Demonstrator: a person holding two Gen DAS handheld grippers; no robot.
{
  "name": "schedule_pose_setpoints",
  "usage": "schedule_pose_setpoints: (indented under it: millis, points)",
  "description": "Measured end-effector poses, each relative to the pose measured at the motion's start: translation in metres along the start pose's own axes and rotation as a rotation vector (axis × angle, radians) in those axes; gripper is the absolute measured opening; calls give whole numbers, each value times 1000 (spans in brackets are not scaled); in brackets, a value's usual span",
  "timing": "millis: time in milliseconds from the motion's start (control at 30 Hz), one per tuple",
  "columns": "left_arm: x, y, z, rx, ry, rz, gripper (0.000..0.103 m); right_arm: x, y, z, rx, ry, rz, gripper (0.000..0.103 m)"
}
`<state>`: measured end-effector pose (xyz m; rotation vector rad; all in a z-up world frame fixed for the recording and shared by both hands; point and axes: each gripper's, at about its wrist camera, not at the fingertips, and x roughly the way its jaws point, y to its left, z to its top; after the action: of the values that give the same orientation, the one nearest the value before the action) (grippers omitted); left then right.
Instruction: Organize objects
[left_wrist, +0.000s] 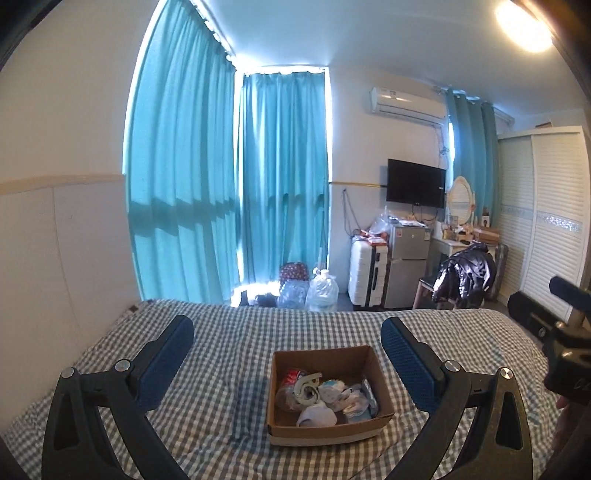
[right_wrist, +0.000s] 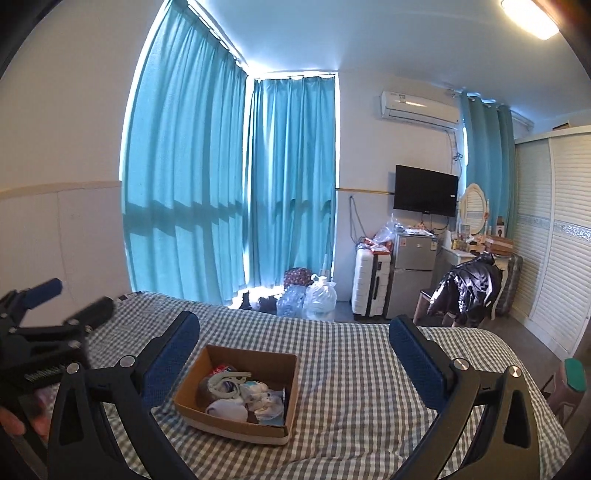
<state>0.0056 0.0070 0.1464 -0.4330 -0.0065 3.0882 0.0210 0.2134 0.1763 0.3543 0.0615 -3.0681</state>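
Both grippers spread wide, nothing between pads: left gripper (left_wrist: 287, 347), right gripper (right_wrist: 294, 343). Neither touches anything. Cardboard box (left_wrist: 360, 430) sits on checked bed (left_wrist: 229, 354), filled with small cloth items (left_wrist: 317, 415) and packets. Nothing obstructs. Box lies below and ahead of both grippers, apart from them.

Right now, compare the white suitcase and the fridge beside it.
The suitcase is white and ribbed with a dark side strip; the fridge is smooth and silver-grey. The fridge stands taller. The suitcase carries red packets on top; the fridge carries papers and a clear bag. Both stand upright on the floor under the TV.
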Motion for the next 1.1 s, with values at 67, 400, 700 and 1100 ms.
schedule_pose_setpoints:
  millis: [67,400,700,1100]
  points:
    - [1,3,-9,-11,-1,10,103,12,2,-14,-9,14,-1,103]
    - [29,22,-83,-72,14,37,103,61,2,-76,-17,66,3,103]
    - [53,27,-113,-57,64,50,103,93,11,-114,-6,122,13,103]
    - [57,25,-118,-43,118,78,103,95,10,-119,-7,148,1,103]
